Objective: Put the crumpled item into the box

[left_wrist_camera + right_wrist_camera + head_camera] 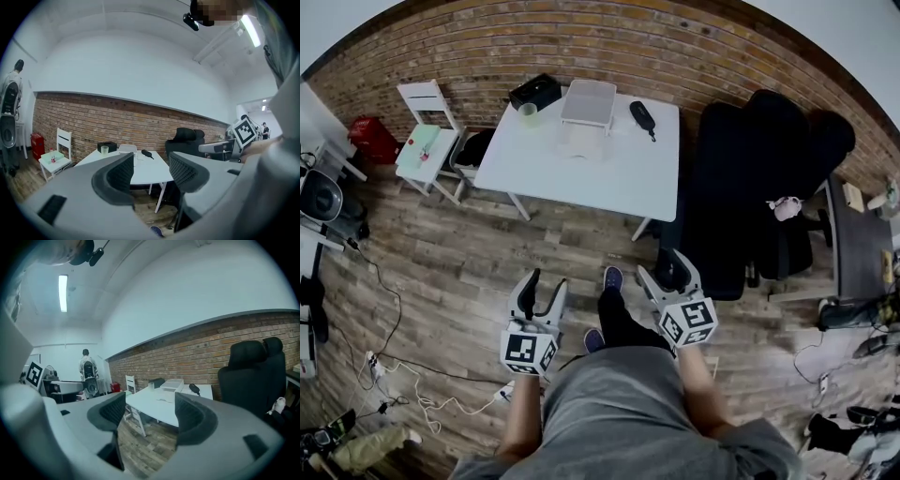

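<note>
Overall, the largest features ahead of both grippers are a brick wall (581,42) and a plank floor (487,253), with a white table (609,178) standing against the wall, well apart from either tool. A black office chair (750,187) stands ahead and to the right of the right gripper (666,267). A white chair (427,112) stands ahead and to the left of the left gripper (544,286). On the far part of the table sits the box (589,101), clear and lidded. The crumpled item (581,141), pale and hard to make out against the tabletop, lies just on the grippers' side of it, apart from both tools and roughly in line with the gap between them. Beside the box are a black container (535,91), a green cup (528,112) and a black case (642,115). No lettering on these is legible; each marker cube (530,351) bears only black-and-white square patterns. Both forearms (523,412) reach forward from the body side by side, the tools pointing toward the table and slightly downward. The left gripper's jaws stand wide apart with nothing between them, and the right gripper's likewise.
</note>
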`<state>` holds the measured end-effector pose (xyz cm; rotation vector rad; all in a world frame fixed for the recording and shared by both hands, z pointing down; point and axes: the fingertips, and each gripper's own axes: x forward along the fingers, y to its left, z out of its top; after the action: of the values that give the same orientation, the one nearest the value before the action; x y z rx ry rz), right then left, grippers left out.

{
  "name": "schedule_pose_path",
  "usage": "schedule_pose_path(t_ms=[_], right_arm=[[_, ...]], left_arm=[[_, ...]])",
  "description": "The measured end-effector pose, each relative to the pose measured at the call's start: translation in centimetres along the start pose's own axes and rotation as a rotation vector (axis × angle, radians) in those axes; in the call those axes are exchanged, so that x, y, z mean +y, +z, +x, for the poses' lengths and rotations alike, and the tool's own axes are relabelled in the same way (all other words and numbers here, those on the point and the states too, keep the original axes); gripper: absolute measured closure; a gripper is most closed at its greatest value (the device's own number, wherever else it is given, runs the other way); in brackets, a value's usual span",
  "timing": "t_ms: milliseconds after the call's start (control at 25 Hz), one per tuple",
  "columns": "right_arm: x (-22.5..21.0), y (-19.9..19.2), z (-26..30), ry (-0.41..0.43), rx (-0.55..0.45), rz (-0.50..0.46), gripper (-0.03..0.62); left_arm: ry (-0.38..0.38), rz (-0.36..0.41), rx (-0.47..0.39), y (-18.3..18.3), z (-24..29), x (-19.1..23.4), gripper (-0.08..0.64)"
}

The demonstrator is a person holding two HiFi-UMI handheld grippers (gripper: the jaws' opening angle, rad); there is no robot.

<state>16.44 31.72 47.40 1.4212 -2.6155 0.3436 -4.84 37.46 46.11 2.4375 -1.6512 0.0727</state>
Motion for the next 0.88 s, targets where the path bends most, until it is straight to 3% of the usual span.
schedule_pose_path(t_ms=[360, 880], right_arm=[[-1.6, 1.1, 4.1, 0.018, 0.007, -0.002, 0.259], [-7.2, 1.4, 9.5, 0.004, 0.047, 0.027, 0.272]], left_arm=[[0.013, -0.019, 0.022, -0.5, 4.1, 2.4, 0.339], [-0.019, -0.027, 0.052, 0.0, 13.3, 4.3, 0.339]])
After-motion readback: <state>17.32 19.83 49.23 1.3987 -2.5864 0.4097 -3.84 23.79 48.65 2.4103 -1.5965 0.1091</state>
